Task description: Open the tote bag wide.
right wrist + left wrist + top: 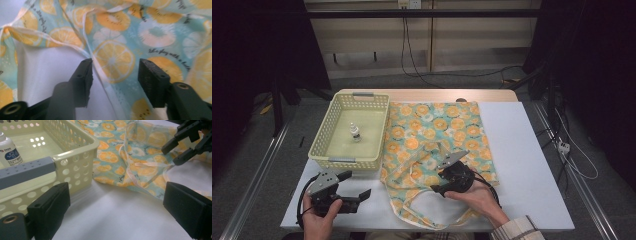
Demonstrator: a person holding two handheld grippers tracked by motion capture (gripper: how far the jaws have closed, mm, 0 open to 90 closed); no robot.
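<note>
Citrus-print cloth bag under our right gripper

Citrus-print cloth bag [437,137] lies flat across the middle of the white table [527,165], its pale handle loops [432,210] trailing toward our edge. Just beside it on the left sits the pale yellow perforated basket [334,112] with grey handles, and inside the basket a small white bottle [355,132] stands upright.

We hold the right gripper [445,165] over the near part of the bag, our right hand [477,196] behind it. In the right gripper view its jaws are spread apart with the printed fabric and a pale hem strip [100,72] lying between them; they clamp nothing, and whether the pads touch the cloth we cannot tell.

We hold the left gripper [357,185] low over the bare table at the near left corner, close to the basket's near wall, with our left hand [319,220] wrapped around its body. In the left gripper view its jaws stand wide apart and hold nothing, with the basket's grey handle [26,171] close ahead on the left and the right gripper farther off at the bag's edge.
</note>
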